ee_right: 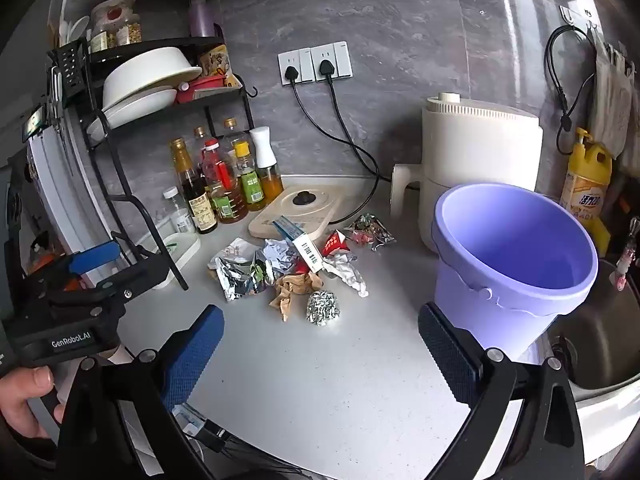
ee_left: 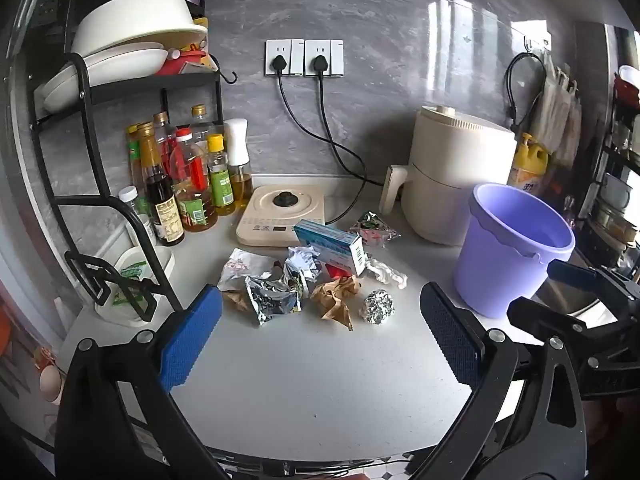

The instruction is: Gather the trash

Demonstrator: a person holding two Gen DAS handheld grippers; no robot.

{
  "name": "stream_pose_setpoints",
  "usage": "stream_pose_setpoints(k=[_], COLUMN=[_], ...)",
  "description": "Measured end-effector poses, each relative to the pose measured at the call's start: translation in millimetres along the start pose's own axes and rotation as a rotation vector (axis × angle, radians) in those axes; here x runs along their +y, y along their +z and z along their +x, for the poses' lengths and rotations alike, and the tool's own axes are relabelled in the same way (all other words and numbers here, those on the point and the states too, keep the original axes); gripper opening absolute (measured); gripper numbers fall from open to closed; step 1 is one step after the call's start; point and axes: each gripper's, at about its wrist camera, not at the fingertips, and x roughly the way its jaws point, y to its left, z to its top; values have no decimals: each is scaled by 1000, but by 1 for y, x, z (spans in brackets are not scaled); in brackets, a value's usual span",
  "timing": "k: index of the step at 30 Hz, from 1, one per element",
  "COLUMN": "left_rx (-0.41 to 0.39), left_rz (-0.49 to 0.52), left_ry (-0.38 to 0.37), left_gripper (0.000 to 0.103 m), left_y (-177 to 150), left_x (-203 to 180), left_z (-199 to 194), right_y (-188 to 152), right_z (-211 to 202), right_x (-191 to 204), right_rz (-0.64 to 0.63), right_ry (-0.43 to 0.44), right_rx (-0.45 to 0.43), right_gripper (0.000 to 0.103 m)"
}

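A pile of trash lies on the grey counter: a foil ball [ee_left: 377, 306] [ee_right: 322, 308], crumpled brown paper [ee_left: 335, 298] [ee_right: 292, 289], a silver foil wrapper [ee_left: 272, 300] [ee_right: 240, 276], a blue-white carton [ee_left: 332, 246] [ee_right: 298, 242], white crumpled paper [ee_left: 386, 273] [ee_right: 346, 274] and a shiny snack wrapper [ee_left: 372, 229] [ee_right: 370, 230]. An empty purple bucket [ee_left: 514, 248] [ee_right: 516, 256] stands right of the pile. My left gripper [ee_left: 320, 344] is open and empty, short of the pile. My right gripper [ee_right: 320, 354] is open and empty, near the bucket's base.
A cream induction plate [ee_left: 280, 212] and a cream appliance [ee_left: 456, 180] stand behind the pile. Oil and sauce bottles [ee_left: 188, 184] and a black dish rack [ee_left: 100, 92] are at the left. A steel sink [ee_right: 600, 344] lies at the right, with a yellow detergent bottle [ee_right: 586, 184] behind it.
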Motion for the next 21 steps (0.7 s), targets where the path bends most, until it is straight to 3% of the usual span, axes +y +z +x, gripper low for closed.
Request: stream_pose_setpoints(k=[21], left_rx=[7], left_rz=[-28], left_ry=[-11], left_gripper=[98], left_y=[-1], left_x=[18], left_z=[13], right_y=[2], right_z=[9], right_x=[-2], right_rz=[14], right_ry=[8], right_rx=[-15], right_gripper=[95])
